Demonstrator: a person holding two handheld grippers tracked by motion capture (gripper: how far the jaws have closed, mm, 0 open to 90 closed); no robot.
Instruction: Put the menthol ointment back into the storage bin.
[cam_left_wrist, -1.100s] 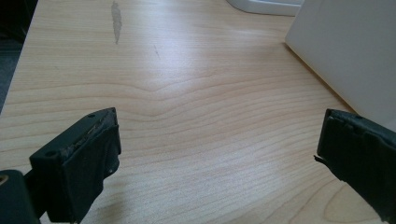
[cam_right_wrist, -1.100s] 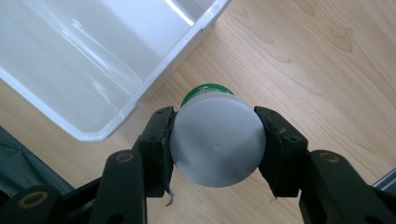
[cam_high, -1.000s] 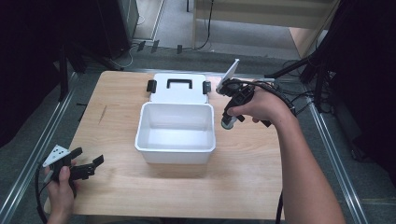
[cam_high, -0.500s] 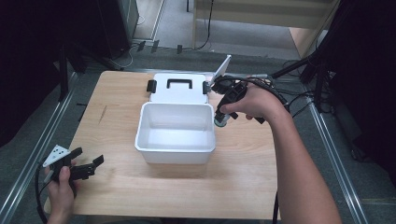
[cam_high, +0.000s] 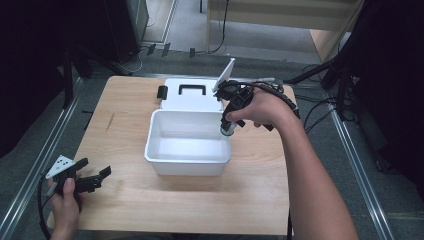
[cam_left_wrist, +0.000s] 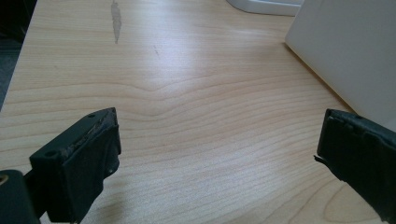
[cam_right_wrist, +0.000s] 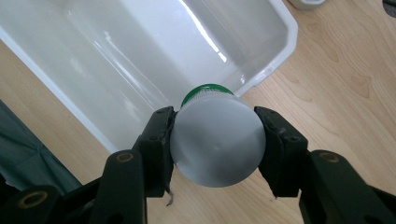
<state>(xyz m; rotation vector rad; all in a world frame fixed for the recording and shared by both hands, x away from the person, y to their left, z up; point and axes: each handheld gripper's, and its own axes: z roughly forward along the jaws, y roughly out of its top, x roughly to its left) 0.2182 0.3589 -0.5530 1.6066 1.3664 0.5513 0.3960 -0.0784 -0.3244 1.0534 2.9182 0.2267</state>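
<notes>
While the right gripper (cam_right_wrist: 215, 140) clamps a small bottle (cam_right_wrist: 217, 142) by its body, grey base toward the camera and green cap (cam_right_wrist: 205, 89) pointing down, it sits at the right rim of the white bin (cam_high: 187, 162), center of the high view. To place well: carry it left past the rim, lower inside, then release. Cap seems just over the rim edge, hard to tell. Left gripper (cam_high: 92, 179), lower left, jaws wide apart, holding nothing, over bare table (cam_left_wrist: 187, 93). Lid (cam_high: 192, 100) lies behind the bin.
</notes>
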